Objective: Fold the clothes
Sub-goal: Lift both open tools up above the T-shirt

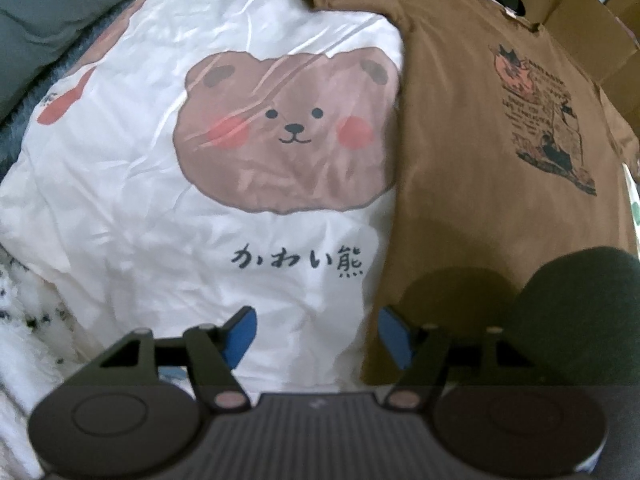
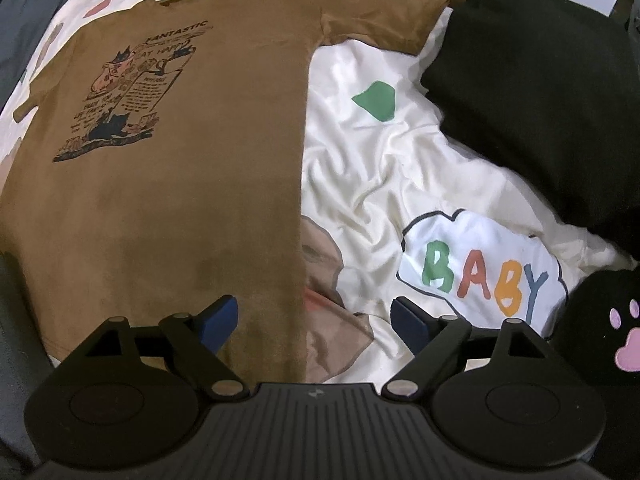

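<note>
I am holding both tools above a bed spread with a white cartoon-print duvet (image 1: pixel 120 184), and the brown T-shirt (image 2: pixel 168 200) is lying flat on it, print side up, collar toward the far edge of the bed and hem toward the near edge where I am standing. Its long axis is running straight away from me, from hem to collar.

My left gripper (image 1: pixel 316 332) is hanging with its blue pads spread apart and nothing between them. It is sitting over the shirt's left side edge near the hem: the white duvet with the bear face (image 1: pixel 288 128) is lying under one pad, the brown cloth beginning just beside the other. My right gripper (image 2: pixel 314 320) is also released, jaws wide and empty, and it is straddling the shirt's right side edge near the hem, one pad over brown cloth, the other over the duvet close to the "BABY" print (image 2: pixel 480 276).

So each hand is lying nearest its own bottom corner of the shirt, and both corners are just below and ahead of the pads. The short sleeve (image 2: pixel 384 20) on the right side is stretching out toward the far right of the bed, where a black garment (image 2: pixel 540 100) is piled well clear of the hem.

Judging by this, the shirt is spread and not yet folded, so I am lining up to pinch the two hem corners.
</note>
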The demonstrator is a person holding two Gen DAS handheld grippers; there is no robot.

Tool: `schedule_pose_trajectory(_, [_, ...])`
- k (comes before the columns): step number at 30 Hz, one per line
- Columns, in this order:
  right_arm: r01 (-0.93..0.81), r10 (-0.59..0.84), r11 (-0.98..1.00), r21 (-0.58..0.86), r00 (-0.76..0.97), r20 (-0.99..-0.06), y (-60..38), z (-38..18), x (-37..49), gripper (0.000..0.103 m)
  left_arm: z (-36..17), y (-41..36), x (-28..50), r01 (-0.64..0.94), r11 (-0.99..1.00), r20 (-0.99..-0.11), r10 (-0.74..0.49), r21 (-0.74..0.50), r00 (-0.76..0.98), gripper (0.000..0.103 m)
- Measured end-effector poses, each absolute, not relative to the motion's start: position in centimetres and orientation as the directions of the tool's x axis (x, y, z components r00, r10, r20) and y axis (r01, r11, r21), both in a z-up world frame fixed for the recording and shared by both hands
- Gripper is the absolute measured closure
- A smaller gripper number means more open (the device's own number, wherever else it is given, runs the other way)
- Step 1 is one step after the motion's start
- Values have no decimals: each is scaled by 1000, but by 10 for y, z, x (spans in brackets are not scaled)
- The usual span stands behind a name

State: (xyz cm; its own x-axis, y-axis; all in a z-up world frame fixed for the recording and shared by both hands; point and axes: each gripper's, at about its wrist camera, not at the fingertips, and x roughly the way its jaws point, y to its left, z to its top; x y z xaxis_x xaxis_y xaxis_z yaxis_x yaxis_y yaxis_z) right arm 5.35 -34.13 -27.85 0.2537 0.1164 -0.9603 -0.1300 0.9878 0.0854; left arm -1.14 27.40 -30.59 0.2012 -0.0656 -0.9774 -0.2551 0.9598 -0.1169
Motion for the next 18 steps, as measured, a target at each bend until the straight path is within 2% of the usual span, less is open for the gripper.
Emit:
schedule_pose_trajectory(7, [-213, 152, 973, 90, 297, -943, -319, -250, 64, 16, -279, 288, 5, -225, 968, -962, -46, -110, 270, 32])
schedule_pose_trajectory(11, [-198, 182, 973, 119, 341, -922, -316, -229, 72, 16, -254, 302, 14, -234, 965, -945, -39, -120, 325, 32])
schedule_pose_trajectory(18, [-208, 134, 977, 51, 404, -905, -308, -188, 85, 16, -218, 317, 28, -225, 963, -905, -42, -150, 424, 33])
